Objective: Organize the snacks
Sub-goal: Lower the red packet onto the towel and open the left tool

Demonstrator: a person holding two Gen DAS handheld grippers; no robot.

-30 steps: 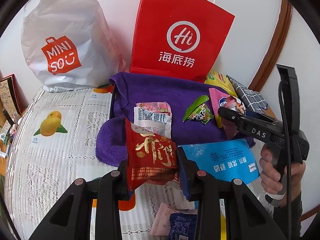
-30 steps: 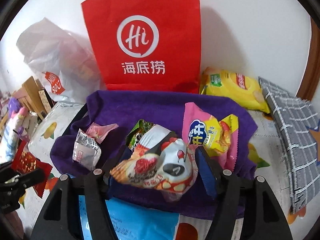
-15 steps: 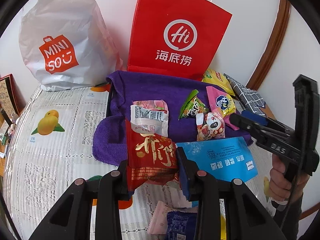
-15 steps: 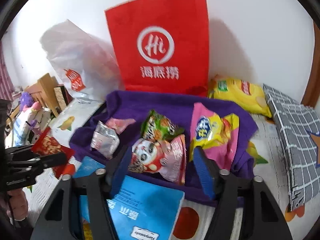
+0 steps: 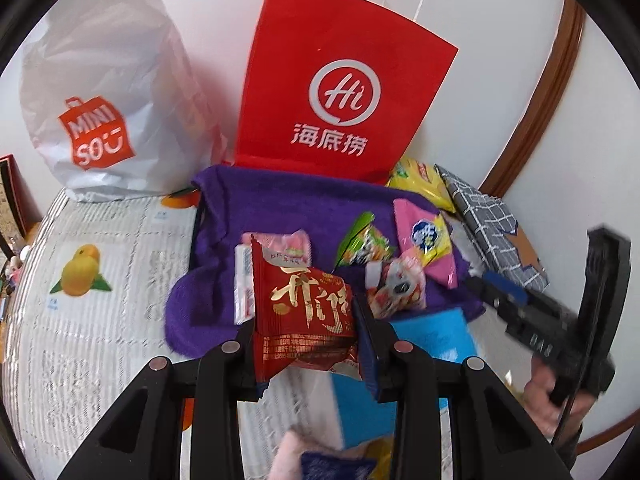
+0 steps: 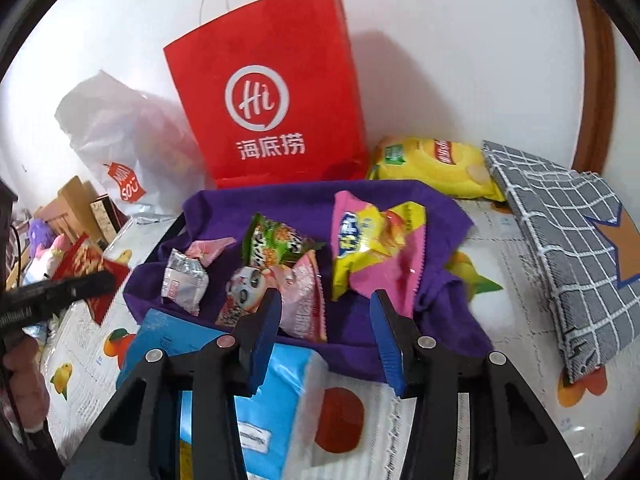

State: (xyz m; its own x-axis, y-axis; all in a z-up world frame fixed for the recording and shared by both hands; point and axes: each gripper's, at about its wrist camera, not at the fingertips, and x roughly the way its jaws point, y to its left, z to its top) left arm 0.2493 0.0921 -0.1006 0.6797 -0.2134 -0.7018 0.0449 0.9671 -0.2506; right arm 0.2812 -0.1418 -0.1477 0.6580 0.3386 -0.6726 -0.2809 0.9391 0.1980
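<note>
My left gripper [image 5: 306, 328] is shut on a red snack packet with gold characters [image 5: 308, 312] and holds it above the near edge of the purple towel [image 5: 280, 208]. On the towel lie a silver-and-pink packet [image 6: 185, 282], a green packet [image 6: 276, 242], a panda packet [image 6: 280, 300] and a pink-and-yellow packet [image 6: 372, 248]. My right gripper [image 6: 326, 320] is open and empty, just in front of the panda packet. It also shows at the right of the left wrist view [image 5: 492, 286].
A red Hi paper bag [image 5: 340, 92] and a white Miniso bag [image 5: 100, 112] stand against the wall. A yellow chip bag [image 6: 436, 164] and a grey checked cloth [image 6: 568, 240] lie at the right. A blue pack [image 6: 224, 380] lies in front of the towel.
My right gripper let go of the panda packet onto the towel, opened and drew back. My left gripper moved forward over the towel's edge with the red packet.
</note>
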